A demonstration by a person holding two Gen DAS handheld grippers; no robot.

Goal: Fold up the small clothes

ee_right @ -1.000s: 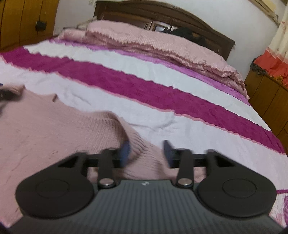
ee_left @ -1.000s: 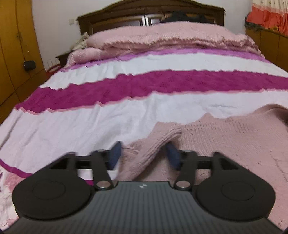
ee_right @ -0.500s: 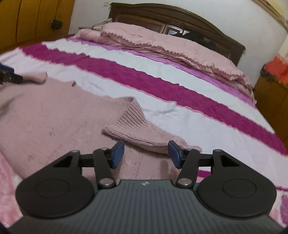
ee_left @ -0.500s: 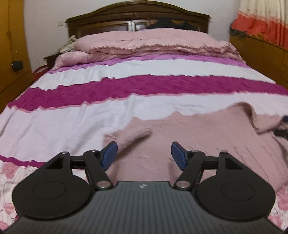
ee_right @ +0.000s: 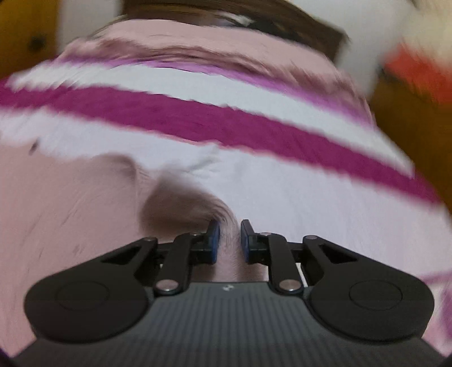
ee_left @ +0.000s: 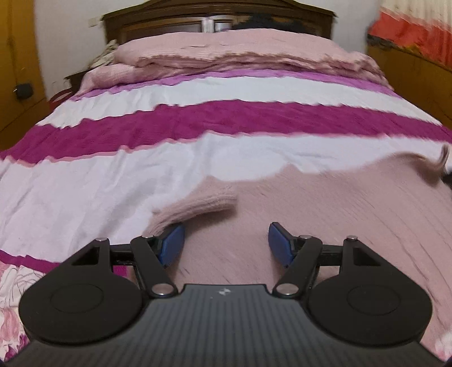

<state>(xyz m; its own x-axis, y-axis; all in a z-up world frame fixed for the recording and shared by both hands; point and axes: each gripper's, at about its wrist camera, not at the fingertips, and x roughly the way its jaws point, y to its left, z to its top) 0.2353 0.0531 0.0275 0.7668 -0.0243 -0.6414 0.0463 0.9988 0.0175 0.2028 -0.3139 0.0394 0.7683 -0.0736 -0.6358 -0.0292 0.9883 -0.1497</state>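
A pink knit sweater (ee_left: pixel 325 203) lies spread on the bed, its body under both grippers. My left gripper (ee_left: pixel 226 242) hovers open just over it with nothing between the blue pads. The left sleeve cuff (ee_left: pixel 197 209) lies folded in across the body, beside the left finger. In the blurred right wrist view, my right gripper (ee_right: pixel 228 240) is closing, and the ribbed right sleeve (ee_right: pixel 180 206) is bunched up between its pads. The sweater body (ee_right: pixel 70 197) stretches away to the left. That sleeve end (ee_left: pixel 435 163) shows lifted at the far right of the left wrist view.
The bed sheet (ee_left: pixel 141 169) has white and magenta stripes. A folded pink blanket (ee_left: pixel 240 53) lies at the head, before a dark wooden headboard (ee_left: pixel 158 17). A yellow wardrobe (ee_left: pixel 17 70) stands left. A wooden cabinet (ee_left: pixel 409 73) under an orange curtain stands right.
The left sleeve left my left jaws and now lies folded on the body. My right jaws have narrowed onto the right sleeve cuff and swung with it; the view is now blurred.
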